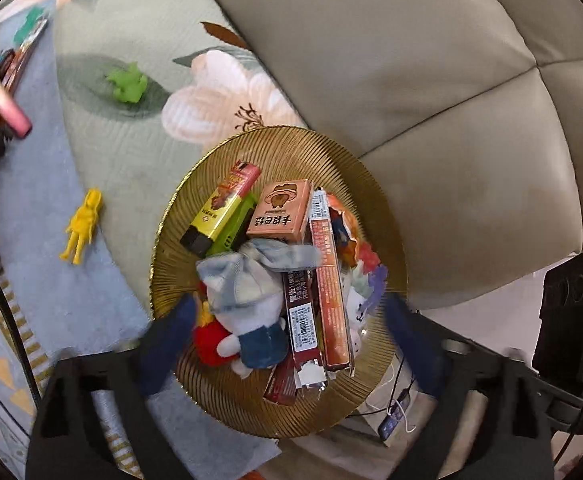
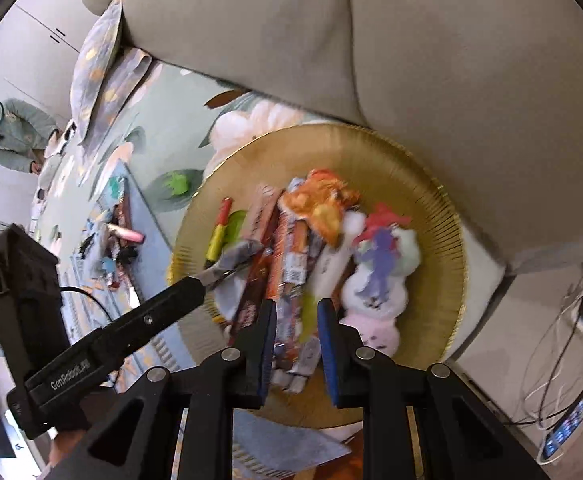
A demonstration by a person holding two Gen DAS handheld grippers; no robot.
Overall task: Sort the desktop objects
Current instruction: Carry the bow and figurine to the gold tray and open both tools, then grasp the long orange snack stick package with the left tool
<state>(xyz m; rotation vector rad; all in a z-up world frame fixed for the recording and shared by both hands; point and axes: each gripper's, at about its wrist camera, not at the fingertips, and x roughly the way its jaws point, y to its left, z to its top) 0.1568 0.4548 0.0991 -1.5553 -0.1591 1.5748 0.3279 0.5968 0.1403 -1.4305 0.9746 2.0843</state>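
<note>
A gold ribbed tray (image 1: 179, 248) on the floral cushion holds a yellow-green box (image 1: 221, 210), an orange box (image 1: 283, 210), long snack bars (image 1: 333, 288) and a plush doll in a denim hat (image 1: 247, 300). My left gripper (image 1: 287, 328) is open, its blue pads on either side of the doll and bars, just above the tray. In the right wrist view the tray (image 2: 451, 240) also holds an orange plush (image 2: 323, 200) and a white-purple plush (image 2: 379, 272). My right gripper (image 2: 293, 320) hovers over the tray's near side, jaws part open with nothing between them. The left gripper's arm (image 2: 131, 324) crosses at the left.
A yellow figure (image 1: 81, 226) and a green toy (image 1: 127, 82) lie on the cushion left of the tray. A pink tube (image 1: 11, 110) and other clutter lie at the far left. The beige sofa back (image 1: 411, 60) rises behind. A phone and cables (image 2: 571, 432) lie on the floor.
</note>
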